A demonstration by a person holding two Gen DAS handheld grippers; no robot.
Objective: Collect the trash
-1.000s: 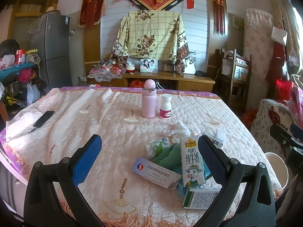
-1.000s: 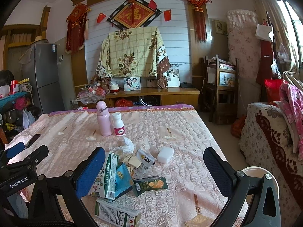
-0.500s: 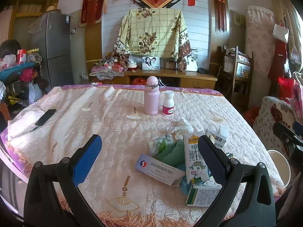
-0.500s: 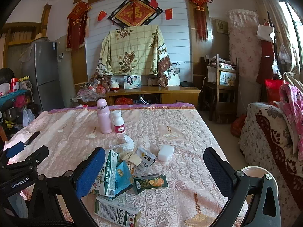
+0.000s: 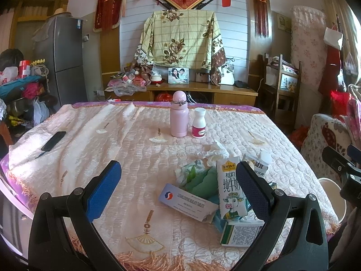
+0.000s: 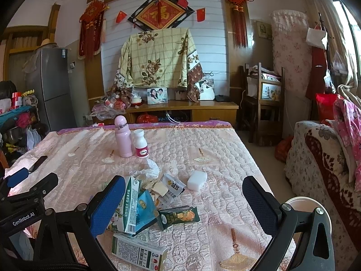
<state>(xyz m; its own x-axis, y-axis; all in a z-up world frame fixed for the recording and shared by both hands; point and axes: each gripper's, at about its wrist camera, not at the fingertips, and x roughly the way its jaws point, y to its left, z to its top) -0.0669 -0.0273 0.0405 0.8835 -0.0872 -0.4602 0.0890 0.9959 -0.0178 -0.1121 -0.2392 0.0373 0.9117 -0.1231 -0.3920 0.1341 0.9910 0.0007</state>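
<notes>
A pile of trash lies near the front right of the quilted table (image 5: 112, 140): an upright milk carton (image 5: 230, 192), a flat white tablet box (image 5: 187, 202), a green-white box (image 5: 240, 231), green wrappers (image 5: 198, 180) and crumpled tissue (image 5: 214, 151). The right wrist view shows the milk carton (image 6: 128, 205), a blue packet (image 6: 144, 210), a dark snack wrapper (image 6: 178, 216), a box (image 6: 140, 250) and a white sponge (image 6: 197, 180). My left gripper (image 5: 178, 189) is open and empty, before the pile. My right gripper (image 6: 183, 205) is open and empty, above the pile.
A pink bottle (image 5: 179, 114) and a white pill bottle (image 5: 199, 126) stand mid-table. A black phone (image 5: 54, 140) lies at the left. A white bin (image 6: 302, 205) stands off the table's right edge, beside a sofa (image 6: 322, 162). A cabinet (image 5: 203, 90) stands behind.
Both grippers have drifted slightly forward toward the pile and stay open. Nothing on the table has moved.
</notes>
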